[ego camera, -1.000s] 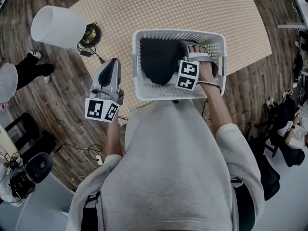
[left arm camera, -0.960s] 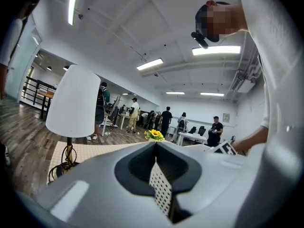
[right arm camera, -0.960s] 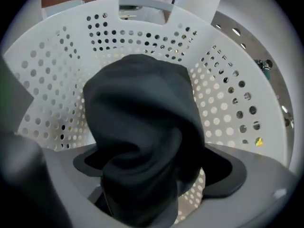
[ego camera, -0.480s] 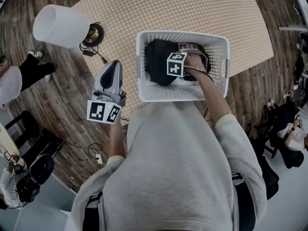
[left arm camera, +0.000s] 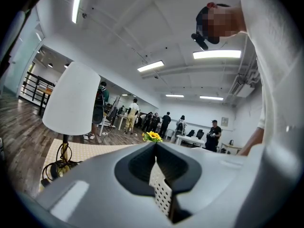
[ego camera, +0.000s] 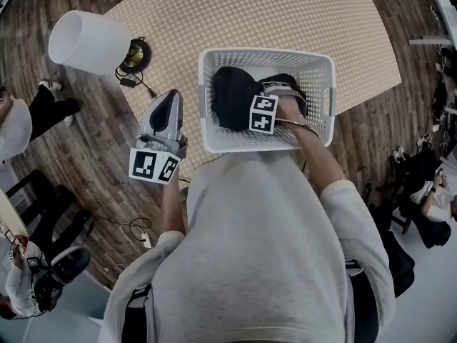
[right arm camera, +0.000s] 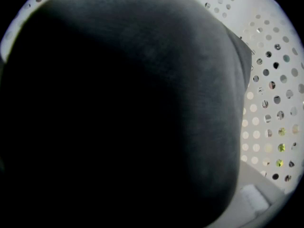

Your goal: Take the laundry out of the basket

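A white perforated laundry basket [ego camera: 264,53] stands on the beige rug in front of me, with dark laundry [ego camera: 232,95] piled inside. My right gripper [ego camera: 277,88] is down in the basket against the dark pile, its jaws closing. In the right gripper view the dark laundry [right arm camera: 118,113] fills nearly the whole picture and hides the jaws, with the basket wall [right arm camera: 270,118] at the right. My left gripper [ego camera: 170,95] hangs left of the basket, shut and holding nothing. In its own view the left gripper [left arm camera: 155,146] points past the basket wall [left arm camera: 161,194].
A lamp with a white shade [ego camera: 87,41], brass base [ego camera: 136,51] and cable stands left of the basket at the rug's edge [ego camera: 271,13]. A cable [ego camera: 132,227] lies on the wood floor. People stand at the left [ego camera: 21,116] and sit at the right [ego camera: 428,191].
My right gripper has gone from above the basket's near side down into the dark laundry, and its marker cube has turned. The left gripper has hardly moved.
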The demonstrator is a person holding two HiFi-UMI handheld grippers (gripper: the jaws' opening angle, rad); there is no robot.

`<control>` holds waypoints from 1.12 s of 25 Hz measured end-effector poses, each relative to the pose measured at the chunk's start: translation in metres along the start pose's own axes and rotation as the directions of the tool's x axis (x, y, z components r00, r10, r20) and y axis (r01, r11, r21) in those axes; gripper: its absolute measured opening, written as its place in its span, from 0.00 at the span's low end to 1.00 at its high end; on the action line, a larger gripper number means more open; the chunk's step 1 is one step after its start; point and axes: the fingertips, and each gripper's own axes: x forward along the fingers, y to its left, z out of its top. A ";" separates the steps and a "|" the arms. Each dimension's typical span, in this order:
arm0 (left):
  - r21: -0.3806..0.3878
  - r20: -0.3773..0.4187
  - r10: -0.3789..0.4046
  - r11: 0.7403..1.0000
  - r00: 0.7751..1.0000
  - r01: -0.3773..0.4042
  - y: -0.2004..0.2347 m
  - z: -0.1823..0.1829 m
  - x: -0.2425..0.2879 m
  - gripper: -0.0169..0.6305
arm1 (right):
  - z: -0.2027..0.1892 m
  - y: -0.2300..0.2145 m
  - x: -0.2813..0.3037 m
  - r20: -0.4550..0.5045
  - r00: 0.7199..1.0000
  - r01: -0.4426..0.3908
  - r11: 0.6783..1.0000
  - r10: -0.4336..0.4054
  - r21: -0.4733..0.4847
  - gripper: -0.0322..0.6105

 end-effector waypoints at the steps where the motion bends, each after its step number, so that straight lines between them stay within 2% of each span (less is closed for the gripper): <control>1: 0.002 0.002 -0.006 1.000 1.000 0.006 -0.002 0.000 0.000 0.04 | 0.000 0.000 -0.001 0.011 1.000 0.016 1.000 -0.016 0.009 0.48; 5: 0.024 0.001 -0.008 1.000 1.000 0.007 -0.004 0.002 0.002 0.04 | 0.002 -0.005 -0.007 0.060 0.994 0.093 0.994 -0.097 0.055 0.46; 7: 0.042 0.000 -0.007 0.999 1.000 0.007 -0.007 0.003 0.001 0.04 | 0.005 -0.013 -0.019 0.102 0.980 0.163 0.983 -0.170 0.082 0.41; 9: 0.049 0.002 -0.009 0.999 1.000 0.009 -0.012 0.004 -0.001 0.04 | 0.006 -0.025 -0.037 0.149 0.952 0.252 0.960 -0.269 0.121 0.35; 11: 0.047 0.007 -0.009 0.999 1.000 0.009 -0.015 0.006 -0.003 0.04 | 0.003 -0.041 -0.059 0.165 0.907 0.364 0.918 -0.388 0.157 0.30; 13: 0.048 0.012 -0.013 0.999 1.000 0.012 -0.017 0.009 -0.004 0.04 | -0.001 -0.056 -0.086 0.157 0.844 0.484 0.855 -0.512 0.183 0.29; 15: 0.051 0.019 -0.017 0.999 1.000 0.016 -0.017 0.012 -0.004 0.04 | -0.005 -0.068 -0.118 0.147 0.768 0.593 0.778 -0.624 0.207 0.30; 17: 0.058 0.025 -0.019 0.998 1.000 0.017 -0.017 0.015 -0.005 0.04 | -0.009 -0.072 -0.159 0.139 0.672 0.691 0.683 -0.728 0.237 0.30; 19: 0.065 0.035 -0.023 0.998 0.999 0.021 -0.018 0.020 -0.005 0.04 | -0.013 -0.073 -0.205 0.131 0.563 0.771 0.576 -0.816 0.271 0.30; 20: 0.069 0.040 -0.027 0.997 0.999 0.024 -0.020 0.022 -0.004 0.04 | -0.015 -0.073 -0.223 0.127 0.518 0.796 0.531 -0.846 0.291 0.30; 21: 0.073 0.045 -0.031 0.997 0.999 0.027 -0.023 0.024 -0.003 0.04 | -0.017 -0.073 -0.235 0.124 0.487 0.808 0.499 -0.865 0.313 0.30; 22: 0.077 0.046 -0.036 0.997 0.998 0.032 -0.026 0.025 -0.001 0.04 | -0.020 -0.072 -0.242 0.120 0.471 0.809 0.482 -0.874 0.337 0.30; 23: 0.080 0.046 -0.041 0.996 0.998 0.038 -0.031 0.025 0.000 0.04 | -0.023 -0.072 -0.243 0.117 0.466 0.803 0.475 -0.877 0.359 0.30; 26: 0.091 0.045 -0.057 0.994 0.997 0.053 -0.041 0.029 0.002 0.04 | -0.031 -0.069 -0.237 0.110 0.480 0.764 0.476 -0.870 0.435 0.31; 28: 0.100 0.047 -0.060 0.993 0.997 0.055 -0.043 0.033 0.003 0.04 | -0.033 -0.069 -0.237 0.126 0.488 0.704 0.474 -0.864 0.528 0.31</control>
